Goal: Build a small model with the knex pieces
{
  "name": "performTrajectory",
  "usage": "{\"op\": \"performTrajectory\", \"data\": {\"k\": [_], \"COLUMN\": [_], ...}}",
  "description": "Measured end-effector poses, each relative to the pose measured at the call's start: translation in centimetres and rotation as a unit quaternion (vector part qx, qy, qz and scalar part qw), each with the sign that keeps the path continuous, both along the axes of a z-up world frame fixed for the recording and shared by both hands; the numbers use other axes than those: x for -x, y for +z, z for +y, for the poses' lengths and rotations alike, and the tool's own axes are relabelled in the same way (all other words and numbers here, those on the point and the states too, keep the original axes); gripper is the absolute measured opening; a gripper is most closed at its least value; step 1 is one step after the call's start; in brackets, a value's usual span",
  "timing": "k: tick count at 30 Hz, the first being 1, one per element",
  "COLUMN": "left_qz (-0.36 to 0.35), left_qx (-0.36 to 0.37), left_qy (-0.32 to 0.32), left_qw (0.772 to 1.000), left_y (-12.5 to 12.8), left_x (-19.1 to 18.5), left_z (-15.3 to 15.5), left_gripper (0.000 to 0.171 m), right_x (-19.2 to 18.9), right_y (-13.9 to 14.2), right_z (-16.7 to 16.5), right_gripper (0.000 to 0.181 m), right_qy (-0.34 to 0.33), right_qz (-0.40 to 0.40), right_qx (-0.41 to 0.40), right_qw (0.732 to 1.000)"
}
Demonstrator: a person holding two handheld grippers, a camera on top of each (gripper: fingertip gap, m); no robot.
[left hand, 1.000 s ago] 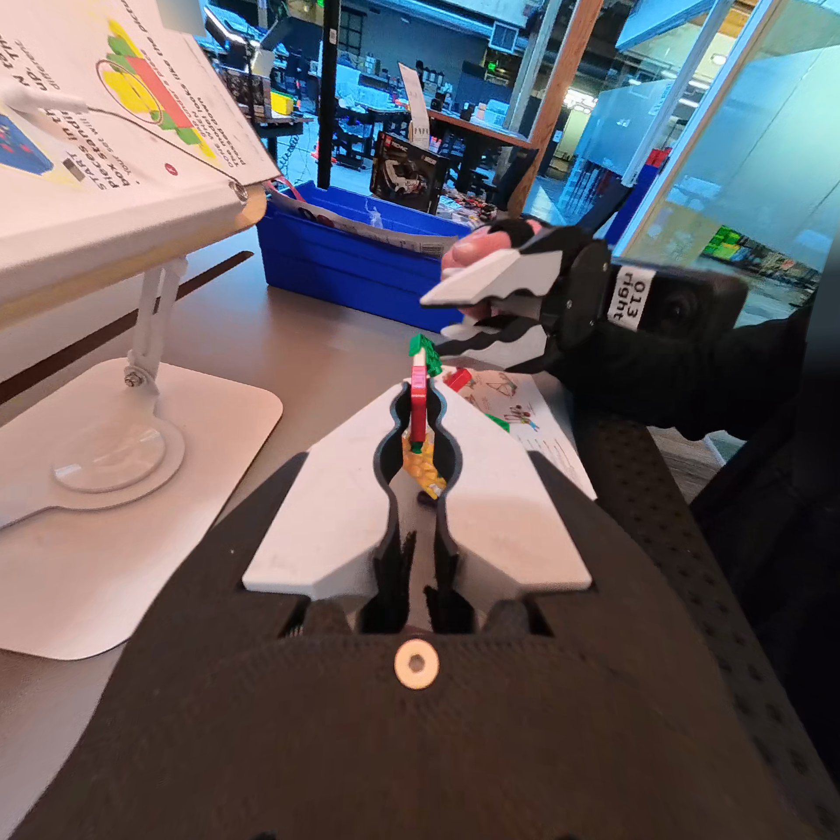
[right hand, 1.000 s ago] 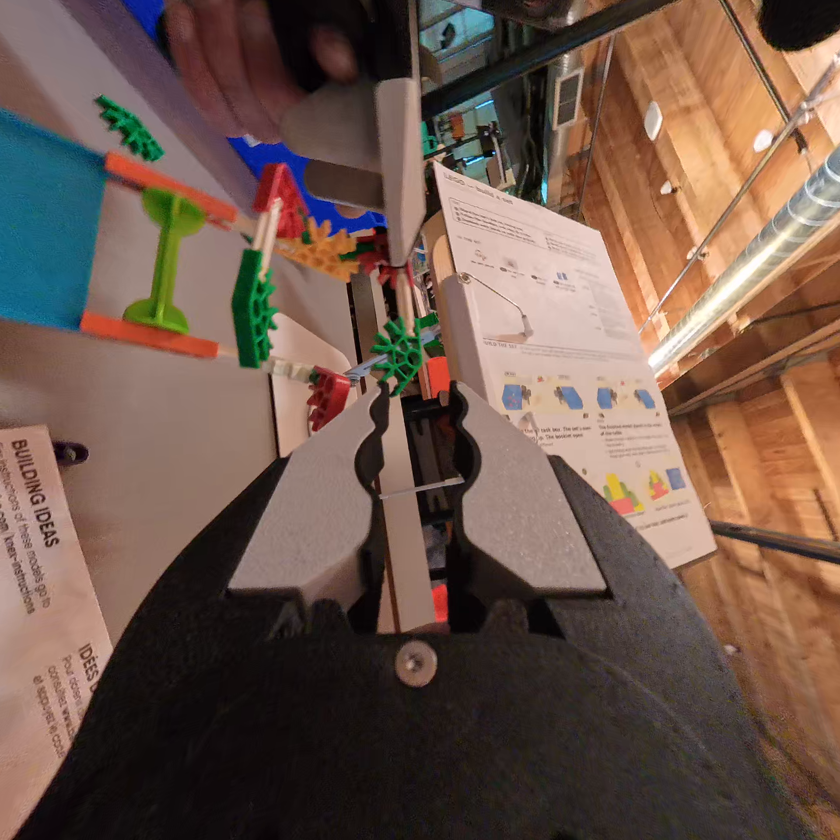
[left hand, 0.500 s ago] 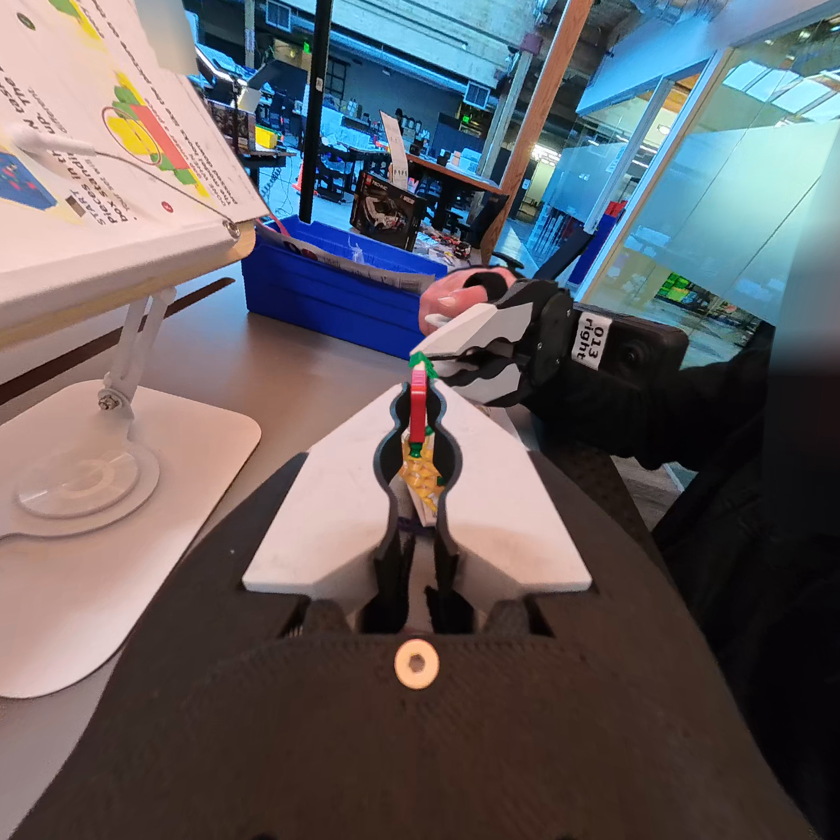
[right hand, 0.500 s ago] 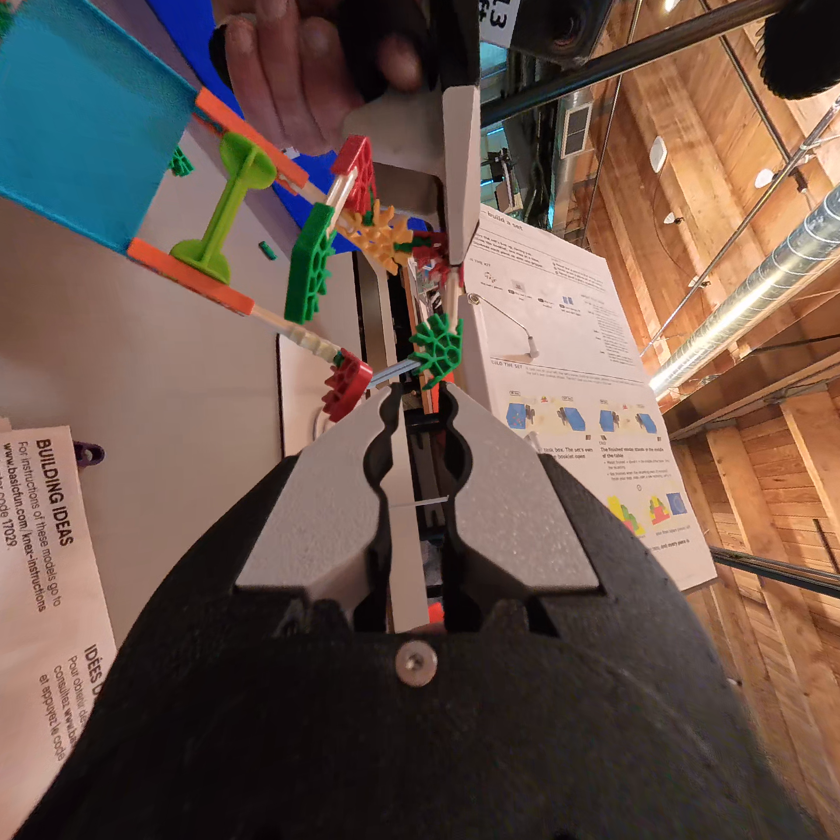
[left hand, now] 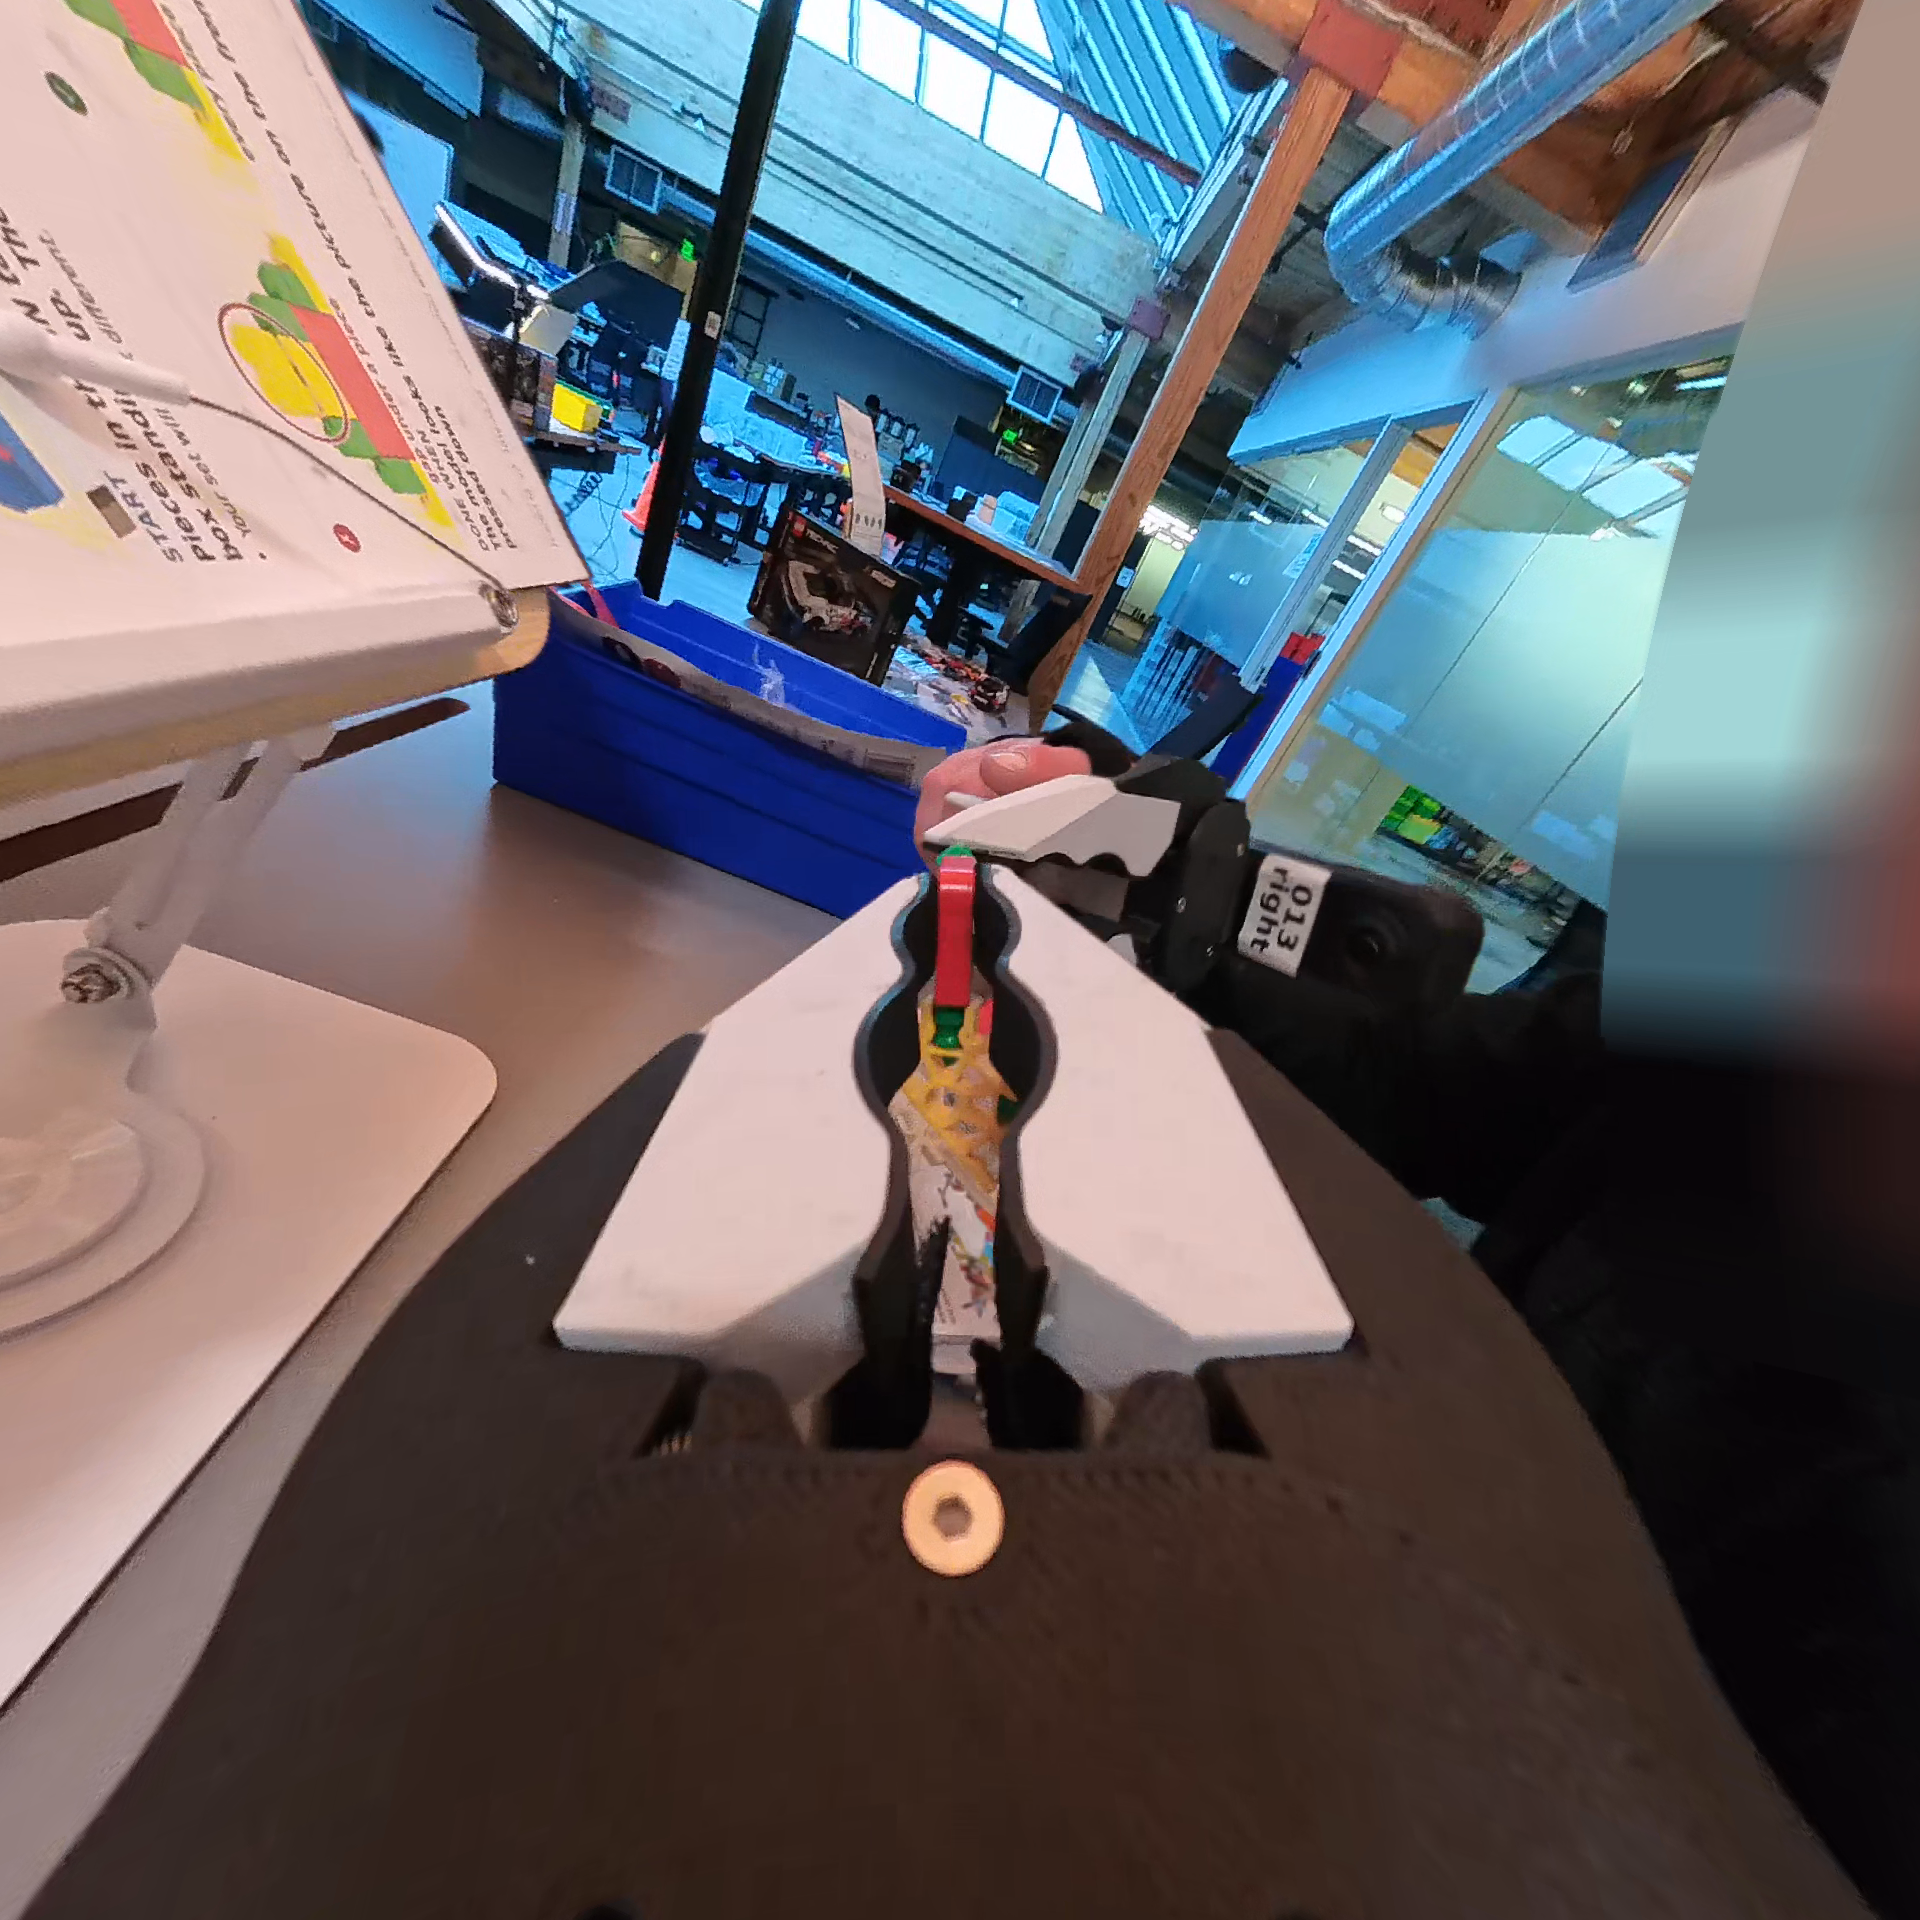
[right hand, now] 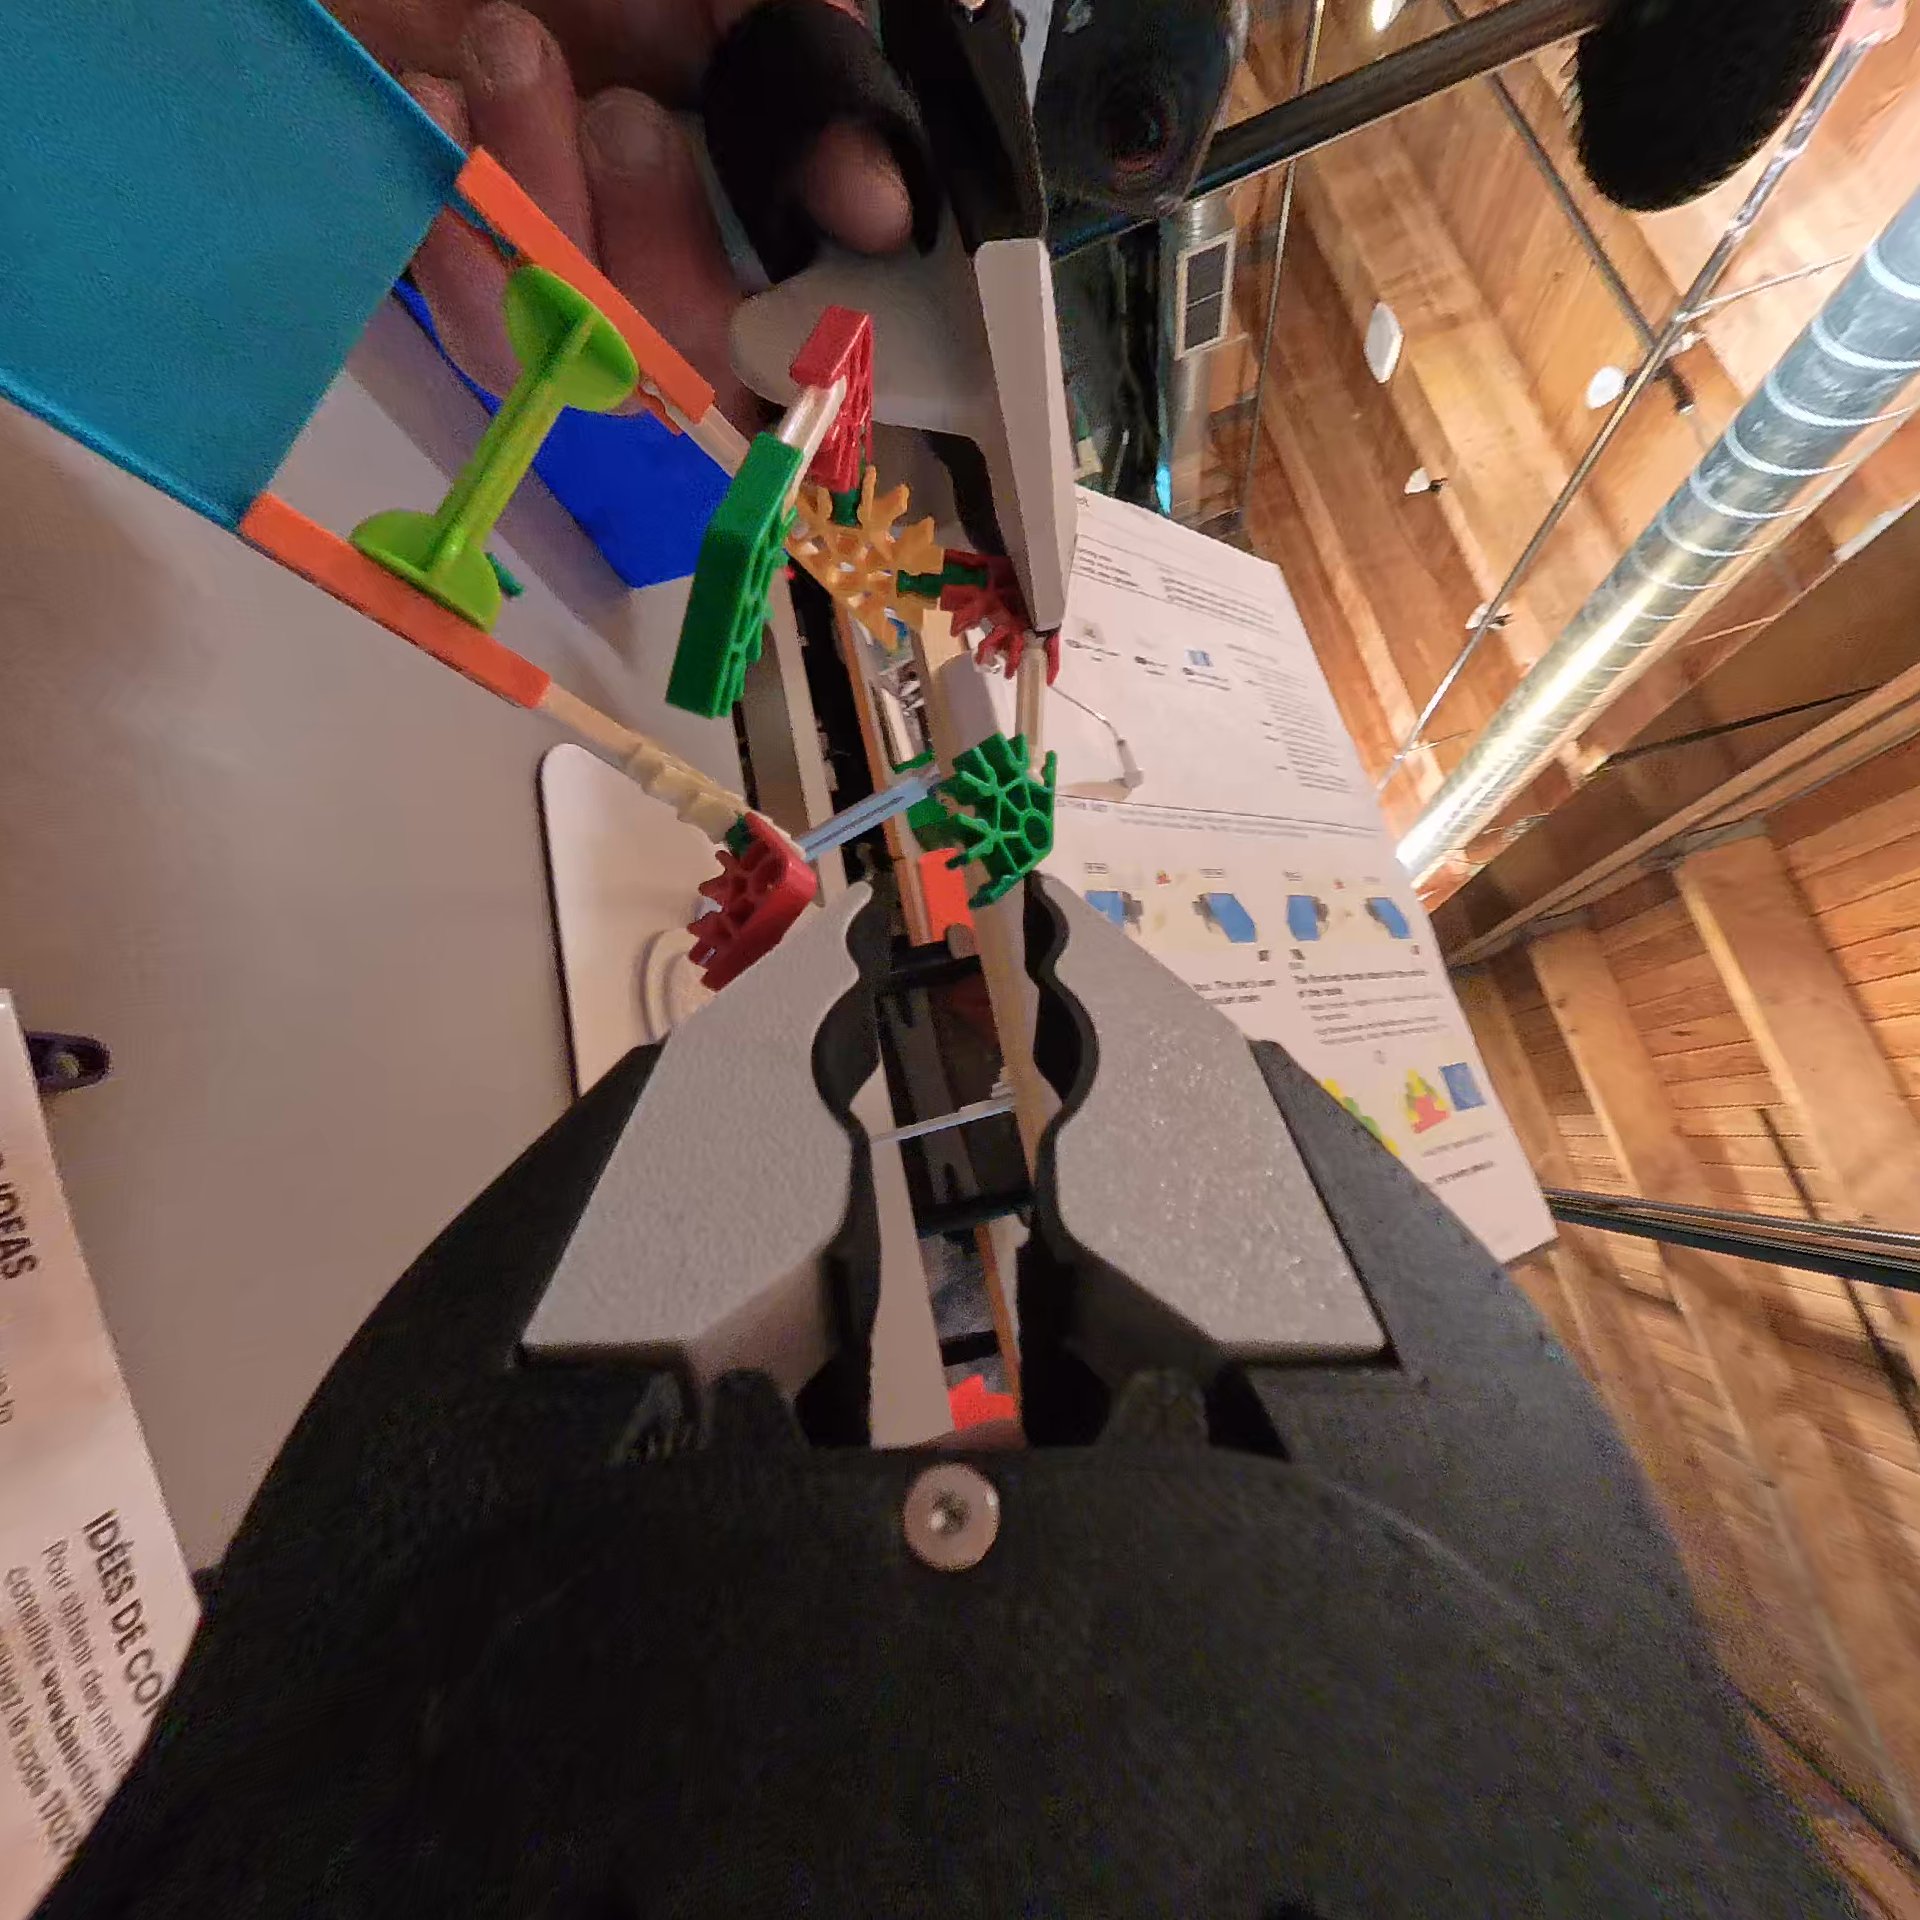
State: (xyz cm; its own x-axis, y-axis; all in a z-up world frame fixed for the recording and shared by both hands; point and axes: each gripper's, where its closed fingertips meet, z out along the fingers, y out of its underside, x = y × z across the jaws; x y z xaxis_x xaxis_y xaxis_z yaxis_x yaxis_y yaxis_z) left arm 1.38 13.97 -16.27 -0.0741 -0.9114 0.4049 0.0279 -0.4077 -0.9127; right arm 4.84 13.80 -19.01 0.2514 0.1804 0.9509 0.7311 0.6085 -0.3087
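Note:
My left gripper [left hand: 954, 883] is shut on a red connector [left hand: 954, 935] of a rod-and-connector toy model, held above the table. In the right wrist view the model shows a teal panel [right hand: 187, 229], orange bars, a lime spool [right hand: 499, 447], and green [right hand: 738, 571], yellow [right hand: 862, 551] and red connectors. The left gripper's finger [right hand: 997, 416] pinches the red connector [right hand: 997, 623] there. My right gripper [right hand: 945, 894] holds a thin pale rod [right hand: 935, 1127] crosswise between its fingers. Its tips sit right by a green connector [right hand: 997, 821] and a red connector [right hand: 753, 899]. The right gripper also shows in the left wrist view [left hand: 1049, 831].
A white document stand holds an instruction sheet [left hand: 208, 364] over its base plate [left hand: 208, 1143] on the left. A blue bin [left hand: 707, 758] stands behind on the grey table. A printed booklet [right hand: 62, 1558] and a small purple piece [right hand: 62, 1060] lie on the table. Spacing between my two grippers at the tips: around 5 cm. From the right gripper's tips to the small purple piece [right hand: 62, 1060] is close to 15 cm.
The right gripper has come in close to the model, so its tips now reach the green connector. The left gripper has tilted upward, still gripping the red connector.

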Motion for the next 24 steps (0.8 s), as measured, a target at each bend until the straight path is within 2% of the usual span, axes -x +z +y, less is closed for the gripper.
{"op": "performTrajectory", "data": {"k": [10,16,24], "left_qz": [-0.054,-0.066,-0.068], "left_qx": [0.055,0.061,0.094], "left_qy": [-0.02,-0.031,-0.044], "left_qw": [0.997,0.995,0.992], "left_y": [0.9,1.2,-0.2], "left_x": [0.7,0.6,0.2], "left_z": [-1.3,-1.9,-1.5], "left_gripper": [0.003,0.003,0.004], "right_x": [1.1,1.3,1.6], "right_y": [2.6,2.2,1.5], "right_z": [-2.7,-2.8,-2.5], "right_gripper": [0.024,0.023,0.011], "right_qy": [0.022,0.024,0.018], "right_qz": [-0.008,-0.013,-0.018], "right_qx": [-0.087,-0.098,-0.106], "right_qw": [0.996,0.995,0.994]}}
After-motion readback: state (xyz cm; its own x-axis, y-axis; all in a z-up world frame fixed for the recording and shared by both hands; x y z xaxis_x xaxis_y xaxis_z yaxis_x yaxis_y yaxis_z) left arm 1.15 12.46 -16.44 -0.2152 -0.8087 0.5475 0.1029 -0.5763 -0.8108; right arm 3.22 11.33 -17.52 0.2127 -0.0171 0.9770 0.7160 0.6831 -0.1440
